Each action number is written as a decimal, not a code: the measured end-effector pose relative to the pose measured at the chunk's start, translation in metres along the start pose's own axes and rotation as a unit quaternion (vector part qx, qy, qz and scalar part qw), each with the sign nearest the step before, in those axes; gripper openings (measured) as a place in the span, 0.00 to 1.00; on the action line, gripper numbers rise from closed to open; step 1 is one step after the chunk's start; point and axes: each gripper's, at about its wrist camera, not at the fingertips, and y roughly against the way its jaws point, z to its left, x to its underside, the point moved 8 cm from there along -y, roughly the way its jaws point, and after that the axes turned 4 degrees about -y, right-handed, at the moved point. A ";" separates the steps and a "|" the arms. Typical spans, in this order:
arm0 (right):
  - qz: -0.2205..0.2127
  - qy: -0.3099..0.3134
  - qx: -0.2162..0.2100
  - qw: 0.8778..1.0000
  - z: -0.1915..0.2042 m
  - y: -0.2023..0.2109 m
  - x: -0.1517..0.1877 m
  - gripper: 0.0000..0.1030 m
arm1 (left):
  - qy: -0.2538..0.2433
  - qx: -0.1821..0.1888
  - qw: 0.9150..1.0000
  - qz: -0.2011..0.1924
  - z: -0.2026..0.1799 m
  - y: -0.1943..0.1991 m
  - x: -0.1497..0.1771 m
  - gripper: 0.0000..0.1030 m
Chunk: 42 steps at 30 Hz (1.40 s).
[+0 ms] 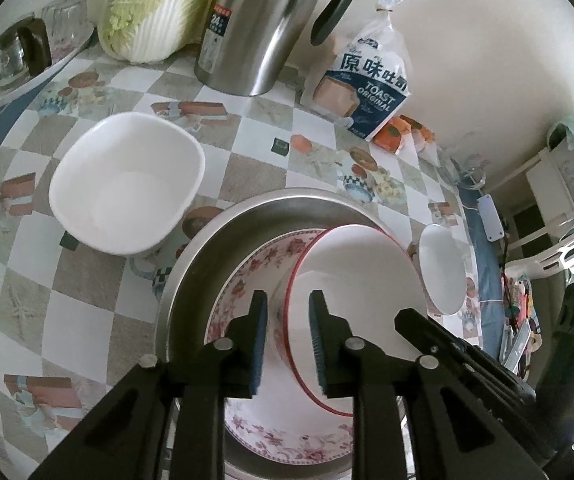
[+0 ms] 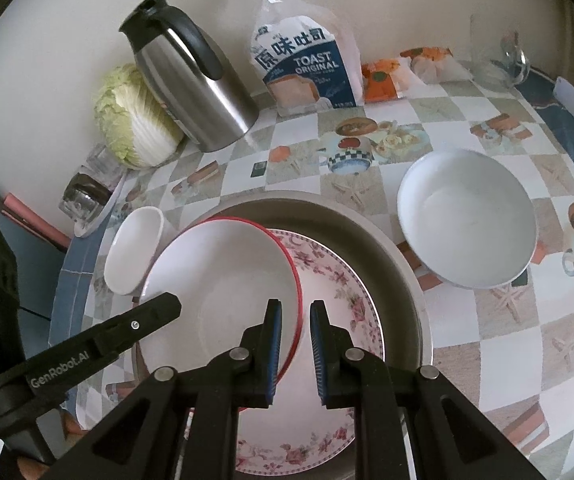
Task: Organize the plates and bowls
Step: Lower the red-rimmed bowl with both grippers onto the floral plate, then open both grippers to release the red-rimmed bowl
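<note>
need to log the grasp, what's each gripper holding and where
Right gripper pinches the red-rimmed bowl by its rim. Left gripper straddles that rim, pads apart.

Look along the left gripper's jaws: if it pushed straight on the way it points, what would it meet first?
Most likely the red-rimmed plate: its rim already sits between the jaws of the left gripper. It lies tilted on the floral plate inside the steel basin. Depth is unclear.
</note>
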 end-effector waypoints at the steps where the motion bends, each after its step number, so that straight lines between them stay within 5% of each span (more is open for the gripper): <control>1: -0.002 0.002 0.001 1.000 0.001 0.001 0.000 0.17 | -0.002 -0.002 1.000 -0.002 -0.001 0.002 -0.001 0.28; 11: -0.013 0.009 0.021 1.000 -0.001 0.012 -0.002 0.16 | -0.008 -0.030 0.999 -0.021 0.002 0.022 -0.006 0.48; 17: -0.014 0.012 0.023 1.000 -0.001 0.014 -0.003 0.26 | -0.015 -0.054 0.998 -0.033 0.005 0.033 -0.007 0.58; 19: -0.016 0.012 0.025 0.999 -0.001 0.015 -0.003 0.35 | -0.019 -0.063 0.997 -0.036 0.006 0.035 -0.008 0.71; 22: -0.019 0.011 0.030 0.999 -0.002 0.016 -0.003 0.54 | -0.020 -0.077 0.996 -0.037 0.010 0.036 -0.008 0.71; 29: -0.024 0.013 0.035 0.999 -0.005 0.019 -0.003 0.66 | -0.012 -0.109 0.993 -0.035 0.024 0.034 -0.005 0.82; 42: -0.038 0.017 0.042 0.998 -0.009 0.019 -0.005 0.98 | 0.008 -0.134 0.990 -0.039 0.042 0.033 -0.003 0.86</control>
